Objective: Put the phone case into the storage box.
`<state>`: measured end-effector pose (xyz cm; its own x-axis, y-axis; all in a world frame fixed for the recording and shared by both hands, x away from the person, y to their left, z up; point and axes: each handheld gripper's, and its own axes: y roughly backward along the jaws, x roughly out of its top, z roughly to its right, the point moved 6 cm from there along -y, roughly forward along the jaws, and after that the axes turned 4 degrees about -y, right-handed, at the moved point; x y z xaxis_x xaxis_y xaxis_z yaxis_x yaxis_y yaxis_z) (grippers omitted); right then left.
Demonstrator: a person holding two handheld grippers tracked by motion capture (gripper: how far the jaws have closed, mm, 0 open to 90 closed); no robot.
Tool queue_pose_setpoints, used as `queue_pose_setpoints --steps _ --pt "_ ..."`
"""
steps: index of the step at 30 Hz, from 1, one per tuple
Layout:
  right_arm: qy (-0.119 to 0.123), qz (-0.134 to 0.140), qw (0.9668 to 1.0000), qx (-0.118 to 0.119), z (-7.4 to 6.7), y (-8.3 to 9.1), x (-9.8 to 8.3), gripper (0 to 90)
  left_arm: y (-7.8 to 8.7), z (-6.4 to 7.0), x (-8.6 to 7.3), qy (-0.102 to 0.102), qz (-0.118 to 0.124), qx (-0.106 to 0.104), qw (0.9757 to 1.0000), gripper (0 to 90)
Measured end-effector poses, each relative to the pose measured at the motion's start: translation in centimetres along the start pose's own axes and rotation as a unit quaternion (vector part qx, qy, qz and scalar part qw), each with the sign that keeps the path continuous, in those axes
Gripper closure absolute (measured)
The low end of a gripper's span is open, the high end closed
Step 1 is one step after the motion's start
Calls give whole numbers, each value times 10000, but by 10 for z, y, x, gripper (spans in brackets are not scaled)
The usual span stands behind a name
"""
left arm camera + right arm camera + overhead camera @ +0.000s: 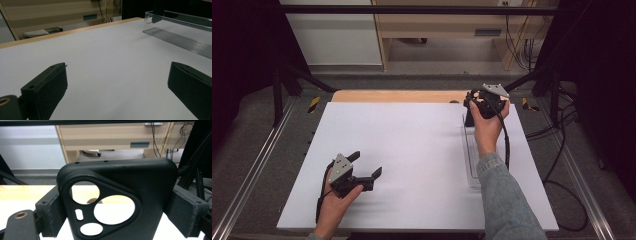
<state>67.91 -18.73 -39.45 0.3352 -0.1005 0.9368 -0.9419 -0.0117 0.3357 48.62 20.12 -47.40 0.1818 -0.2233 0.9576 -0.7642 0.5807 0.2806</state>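
R gripper [474, 107] sits at the far right of the white tabletop [412, 150], over the far end of a clear plastic tray [471, 155] that lies lengthwise along the tabletop's right side. Its fingers [50, 217] are clamped on a black phone case [117, 200], one pad on each long edge. In the right gripper view the case stands upright betw. the pads, back side facing the camera, w/ a rounded triangular camera cutout holding several round and oval holes you can see through. A hand in a denim sleeve [504, 200] holds this gripper.

L gripper [367, 167] is at the near left, well apart from the tray, low over bare tabletop. Its fingers [47, 90] are spread wide w/ nothing betw. them; the left gripper view looks across the white surface to the tray's ribbed floor and clear wall.
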Motion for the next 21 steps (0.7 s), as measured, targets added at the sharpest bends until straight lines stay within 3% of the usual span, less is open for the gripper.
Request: queue_pose_setpoints --steps 7,21 --pt "2 -86 9999 -114 1 -11 -8 139 -2 1 -2 -61 -68 -9 10000 29" --pt "-227 -275 9991 -249 2 -22 -18 137 -1 1 0 -78 -44 50 9999 31"
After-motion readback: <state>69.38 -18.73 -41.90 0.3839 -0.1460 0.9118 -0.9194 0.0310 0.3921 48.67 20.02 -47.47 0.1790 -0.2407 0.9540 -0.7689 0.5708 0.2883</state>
